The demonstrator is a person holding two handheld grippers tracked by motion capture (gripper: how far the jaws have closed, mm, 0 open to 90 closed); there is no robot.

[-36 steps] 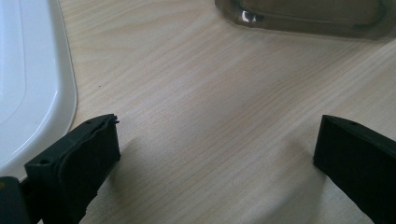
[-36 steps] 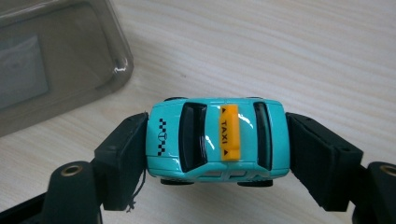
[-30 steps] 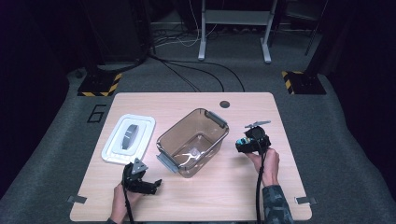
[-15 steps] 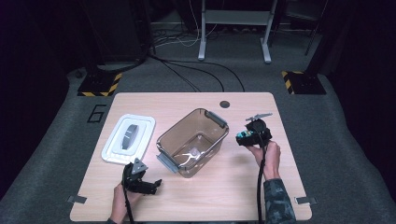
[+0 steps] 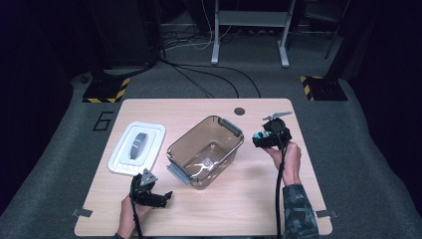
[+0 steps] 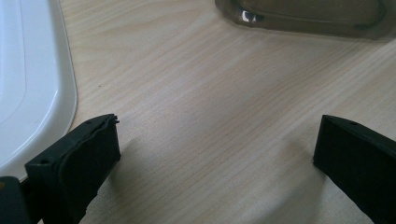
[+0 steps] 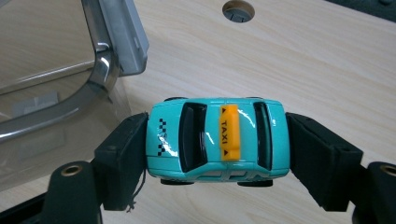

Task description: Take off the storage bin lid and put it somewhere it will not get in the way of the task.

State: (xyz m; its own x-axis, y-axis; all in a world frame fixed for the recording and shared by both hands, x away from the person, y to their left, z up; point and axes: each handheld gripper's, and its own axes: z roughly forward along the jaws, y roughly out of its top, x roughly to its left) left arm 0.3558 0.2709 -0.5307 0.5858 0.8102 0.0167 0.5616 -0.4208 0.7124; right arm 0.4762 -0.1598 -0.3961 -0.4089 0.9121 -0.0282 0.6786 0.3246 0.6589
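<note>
A turquoise toy taxi (image 7: 217, 140) with an orange TAXI sign is clamped front and back between my right gripper's (image 7: 217, 149) black jaws. In the high view the right gripper (image 5: 263, 137) holds the toy taxi (image 5: 260, 135) just off the clear brown-tinted container's (image 5: 205, 150) right corner, above the table. The container's grey latch (image 7: 122, 35) shows close at the upper left of the right gripper view. My left gripper (image 5: 160, 198) rests low near the table's front edge, open and with nothing in it. Bare wood lies between its pads (image 6: 88, 158).
The white lid (image 5: 137, 147) with a grey handle lies flat left of the container, and its lid edge (image 6: 32, 93) lies beside the left jaw. A round cable hole (image 5: 240, 111) sits at the table's back. Cables trail from both grippers.
My right gripper has carried the toy taxi up and leftward, closer to the container's right corner. The left gripper has stayed put.
</note>
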